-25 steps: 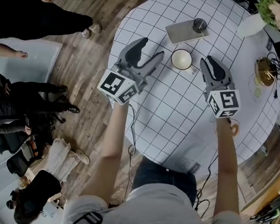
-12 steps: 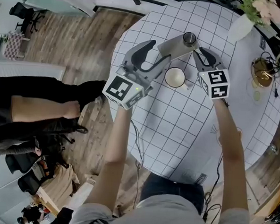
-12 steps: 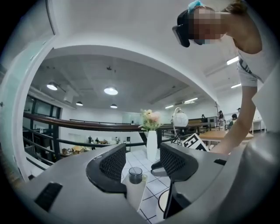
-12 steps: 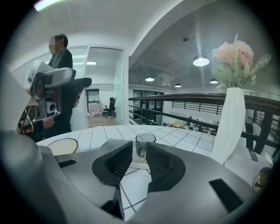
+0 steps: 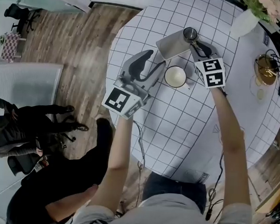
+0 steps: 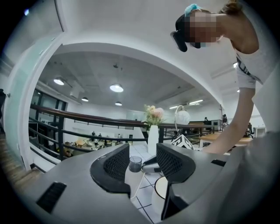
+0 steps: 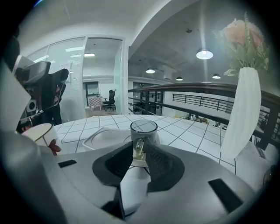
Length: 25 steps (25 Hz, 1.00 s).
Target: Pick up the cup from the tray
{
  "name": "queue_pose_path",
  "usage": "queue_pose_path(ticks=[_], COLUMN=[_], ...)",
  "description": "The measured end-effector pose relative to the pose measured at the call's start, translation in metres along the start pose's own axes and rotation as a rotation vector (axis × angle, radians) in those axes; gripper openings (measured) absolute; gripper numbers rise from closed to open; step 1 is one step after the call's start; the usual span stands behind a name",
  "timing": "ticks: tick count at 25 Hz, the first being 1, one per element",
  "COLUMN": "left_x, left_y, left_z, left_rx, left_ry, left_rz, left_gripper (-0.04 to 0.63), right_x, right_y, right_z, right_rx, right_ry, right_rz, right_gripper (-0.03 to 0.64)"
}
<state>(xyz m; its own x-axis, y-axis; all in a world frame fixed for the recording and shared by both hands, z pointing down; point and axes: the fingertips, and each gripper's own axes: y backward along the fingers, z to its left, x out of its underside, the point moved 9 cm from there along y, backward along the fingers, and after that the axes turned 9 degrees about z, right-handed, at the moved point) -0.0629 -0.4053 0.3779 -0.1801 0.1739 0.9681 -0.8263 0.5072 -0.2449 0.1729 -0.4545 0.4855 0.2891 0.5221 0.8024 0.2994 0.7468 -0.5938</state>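
Glass cup (image 7: pixel 144 132) on tray (image 7: pixel 97 138), unlifted. Straddles its handle (image 7: pixel 138 148) with right gripper (image 7: pixel 141 154), jaws apart, seemingly not pinching yet. Leaves clamp and lift.

No legible text or numbers

Cup (image 5: pixel 190 33) on tray (image 5: pixel 169 46), far side of table (image 5: pixel 177 128) (mug (image 5: pixel 175 77) just in front, off tray); vase (image 5: pixel 243 24) to R.
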Motion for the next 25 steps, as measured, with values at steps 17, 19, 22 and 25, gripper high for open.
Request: queue_pose_path(ticks=[17,19,22,25], left_x=[0.006,0.004,0.002,0.000], left_y=[-0.002,-0.002,-0.003,-0.006], left_z=[0.003,0.002,0.001,-0.003], left_rx=[-0.024,-0.032,-0.038,-0.037], left_ry=[0.003,0.004,0.010,0.012], left_rz=[-0.011,-0.015,-0.023,-0.025], left_gripper=[0.034,0.022,0.009,0.008], right_x=[-0.001,-0.004,-0.005,-0.002], right_y=[0.002,0.007,0.020,0.035], right_z=[0.004,0.005,0.007,0.006], right_rx=[0.000,-0.004,-0.010,-0.012], right_ry=[0.007,0.003,-0.015,-0.042], right_rz=[-0.033,-0.050,-0.074,-0.093], right_gripper=[0.038,0.038,0.038,0.038])
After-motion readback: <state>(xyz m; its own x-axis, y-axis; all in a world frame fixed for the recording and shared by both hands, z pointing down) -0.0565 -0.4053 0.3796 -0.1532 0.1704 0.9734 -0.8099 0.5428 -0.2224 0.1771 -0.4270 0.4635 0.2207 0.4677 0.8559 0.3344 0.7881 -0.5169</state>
